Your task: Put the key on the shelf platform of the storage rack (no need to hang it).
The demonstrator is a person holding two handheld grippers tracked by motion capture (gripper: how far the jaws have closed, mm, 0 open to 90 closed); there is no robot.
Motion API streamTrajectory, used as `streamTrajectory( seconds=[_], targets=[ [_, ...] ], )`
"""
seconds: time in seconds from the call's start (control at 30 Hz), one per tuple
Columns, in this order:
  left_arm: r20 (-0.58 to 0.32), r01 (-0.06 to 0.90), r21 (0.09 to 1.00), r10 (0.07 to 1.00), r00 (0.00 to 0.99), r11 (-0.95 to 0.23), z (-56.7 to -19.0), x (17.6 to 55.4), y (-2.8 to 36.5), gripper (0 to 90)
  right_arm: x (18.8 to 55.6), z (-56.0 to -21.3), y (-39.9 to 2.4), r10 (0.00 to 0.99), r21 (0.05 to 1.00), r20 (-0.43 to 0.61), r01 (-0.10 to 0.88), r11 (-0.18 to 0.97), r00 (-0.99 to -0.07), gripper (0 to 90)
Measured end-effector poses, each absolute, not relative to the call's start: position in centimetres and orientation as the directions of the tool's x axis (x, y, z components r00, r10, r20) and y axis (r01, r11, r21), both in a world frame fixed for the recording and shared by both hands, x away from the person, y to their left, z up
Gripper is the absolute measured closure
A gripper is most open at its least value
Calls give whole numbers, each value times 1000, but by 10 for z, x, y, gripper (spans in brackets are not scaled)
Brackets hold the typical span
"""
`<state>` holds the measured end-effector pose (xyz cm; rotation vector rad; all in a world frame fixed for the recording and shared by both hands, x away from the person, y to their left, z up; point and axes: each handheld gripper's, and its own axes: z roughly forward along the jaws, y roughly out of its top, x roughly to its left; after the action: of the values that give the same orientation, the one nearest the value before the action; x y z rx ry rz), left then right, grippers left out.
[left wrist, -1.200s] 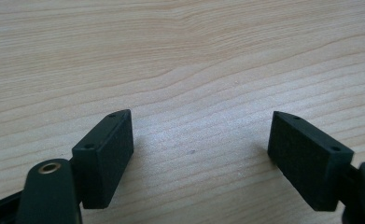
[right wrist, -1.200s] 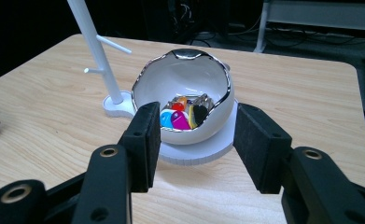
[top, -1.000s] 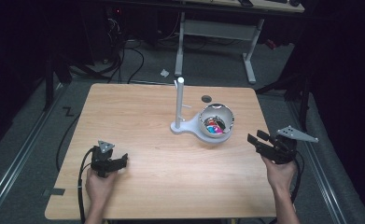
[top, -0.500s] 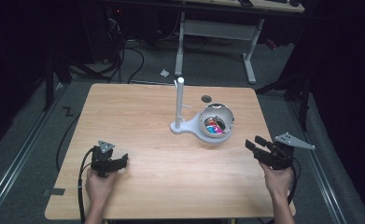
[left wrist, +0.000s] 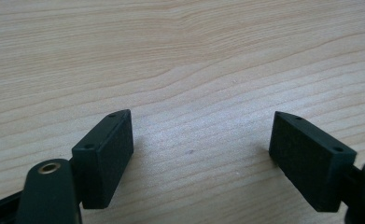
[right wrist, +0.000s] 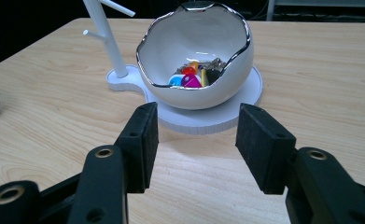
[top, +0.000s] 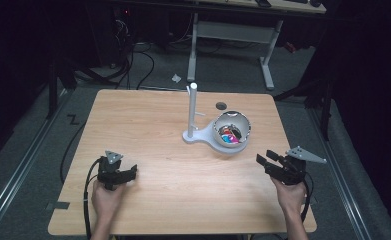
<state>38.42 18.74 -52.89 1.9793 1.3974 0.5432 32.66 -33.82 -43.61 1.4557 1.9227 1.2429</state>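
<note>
A white egg-shaped bowl (top: 234, 126) (right wrist: 196, 49) with a silver rim sits on a white base right of the table's middle. Several small coloured pieces (right wrist: 192, 77) lie inside it. A thin white post (top: 192, 110) (right wrist: 103, 37) with short pegs rises from the same base. My right gripper (top: 266, 162) (right wrist: 196, 147) is open near the right edge of the table, pointing at the bowl, with nothing between its jaws. My left gripper (top: 128, 174) (left wrist: 201, 158) rests open at the front left, over bare wood.
The wooden table (top: 148, 135) has a small round hole (top: 221, 106) behind the bowl. Cables and a desk frame (top: 228, 30) lie on the dark floor beyond the far edge.
My right gripper has moved down and toward the person, settling lower near the table's right edge. The left gripper has stayed in place.
</note>
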Motion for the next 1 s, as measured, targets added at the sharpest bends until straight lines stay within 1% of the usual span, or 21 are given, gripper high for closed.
streamTrajectory(
  seconds=[0.2, 0.5, 1.0],
  targets=[
    [-32, 670, 708, 937, 347, -224, -529, 384, 187, 222, 327, -440, -335, 920, 841, 155, 537, 69, -360, 484],
    [-31, 669, 708, 937, 347, -224, -529, 384, 187, 222, 330, -448, -331, 921, 831, 156, 552, 73, -356, 481],
    [-31, 669, 708, 937, 347, -224, -529, 384, 187, 222, 337, -462, -325, 927, 803, 129, 585, 110, -351, 485]
  ],
)
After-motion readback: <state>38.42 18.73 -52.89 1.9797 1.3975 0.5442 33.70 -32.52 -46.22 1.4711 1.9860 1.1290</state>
